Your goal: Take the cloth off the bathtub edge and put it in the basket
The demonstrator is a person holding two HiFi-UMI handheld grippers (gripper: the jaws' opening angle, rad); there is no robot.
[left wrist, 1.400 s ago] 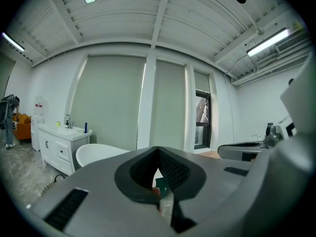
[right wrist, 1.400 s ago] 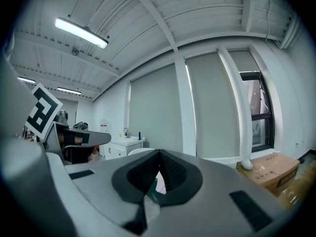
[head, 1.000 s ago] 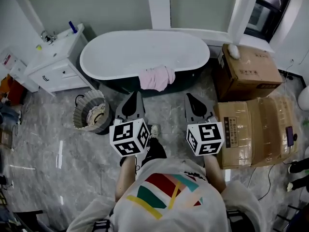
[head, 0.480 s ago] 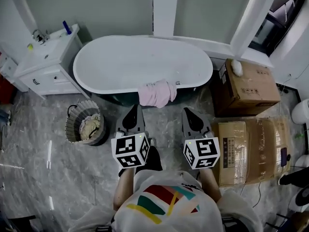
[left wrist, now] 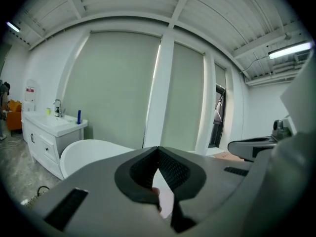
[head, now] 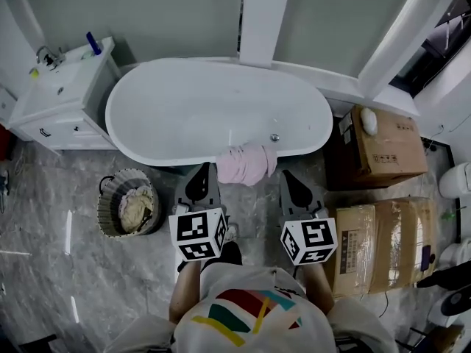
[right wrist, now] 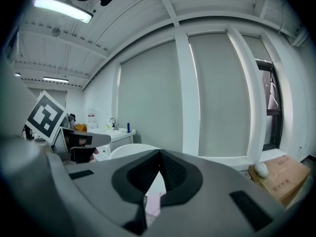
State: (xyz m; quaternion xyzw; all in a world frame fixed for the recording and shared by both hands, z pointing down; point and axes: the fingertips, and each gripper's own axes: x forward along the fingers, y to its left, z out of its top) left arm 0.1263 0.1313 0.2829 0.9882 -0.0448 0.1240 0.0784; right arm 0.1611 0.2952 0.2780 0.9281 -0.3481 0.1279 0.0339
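Overhead, the white oval bathtub (head: pixel 147 98) takes up the upper middle of the head view, its long side toward the person. To its right are two brown cardboard boxes, the far box (head: pixel 386 153) beside the tub's end and the near box (head: pixel 375 245) on the floor below it. To the tub's left stands a white vanity (head: pixel 44 116) with a sink in its top.

The basket (head: pixel 107 197) sits on the marbled floor, left of the left gripper and just clear of the tub's near side; pale crumpled material lies inside it.

The cloth (head: pixel 246 162) is pink and bunched, draped over the tub's near edge and hanging down the outer side, so not yet in the basket. It lies between the two grippers' lines and slightly ahead of them.

Left gripper (head: pixel 204 171): jaws together, tips meeting, nothing clamped. Its tips point at the tub wall just left of the cloth, without touching it.

Right gripper (head: pixel 288 176): jaws likewise together and empty, just right of the cloth and apart from it.
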